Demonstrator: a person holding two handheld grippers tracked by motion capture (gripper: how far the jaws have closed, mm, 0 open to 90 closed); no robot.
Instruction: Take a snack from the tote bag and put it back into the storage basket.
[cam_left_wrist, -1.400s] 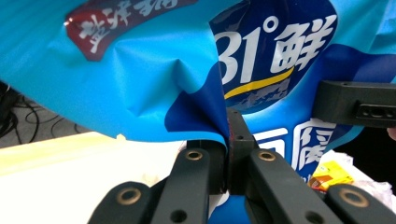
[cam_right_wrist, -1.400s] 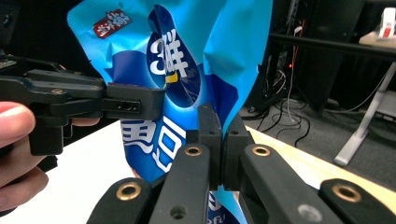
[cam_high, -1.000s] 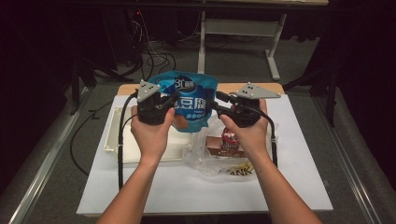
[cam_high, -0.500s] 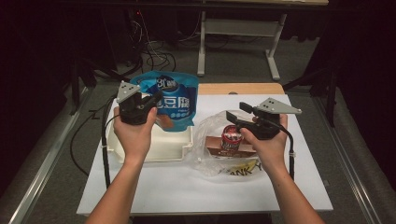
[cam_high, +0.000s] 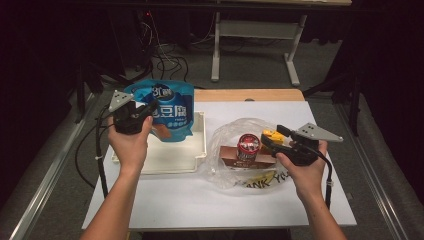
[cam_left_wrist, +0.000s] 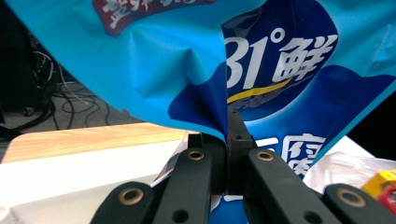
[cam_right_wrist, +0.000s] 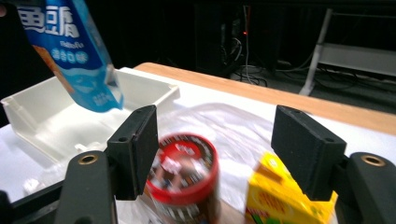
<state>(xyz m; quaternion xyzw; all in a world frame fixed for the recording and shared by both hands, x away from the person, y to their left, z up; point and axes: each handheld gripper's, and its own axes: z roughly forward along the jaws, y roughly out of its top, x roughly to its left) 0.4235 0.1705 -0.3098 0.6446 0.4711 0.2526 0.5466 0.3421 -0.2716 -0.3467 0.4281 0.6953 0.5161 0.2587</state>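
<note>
While our left gripper (cam_high: 145, 114) clamps the blue snack bag (cam_high: 167, 107) above the white tray (cam_high: 172, 157), our right gripper (cam_high: 272, 142) – jaws spread wide, gripping nothing – hovers beside the red-lidded can (cam_high: 248, 146) and yellow box (cam_right_wrist: 280, 198) in clear plastic wrap (cam_high: 227, 135).

You've got two grippers: left gripper (cam_high: 145, 111) and right gripper (cam_high: 272, 139). One blue snack bag (cam_high: 167, 107), clamped in the left one's jaws, up over the tray. One white tray (cam_high: 197, 147). One clear plastic bag (cam_high: 225, 137) on the table (cam_high: 200, 200), one table. Inside that bag: one red-lidded can (cam_high: 248, 145), one yellow box (cam_high: 270, 135), one brown box (cam_high: 237, 160) under the can. Two hands: left hand (cam_high: 131, 145), right hand (cam_high: 306, 172). Right gripper's jaws stand apart, nothing between them.
</note>
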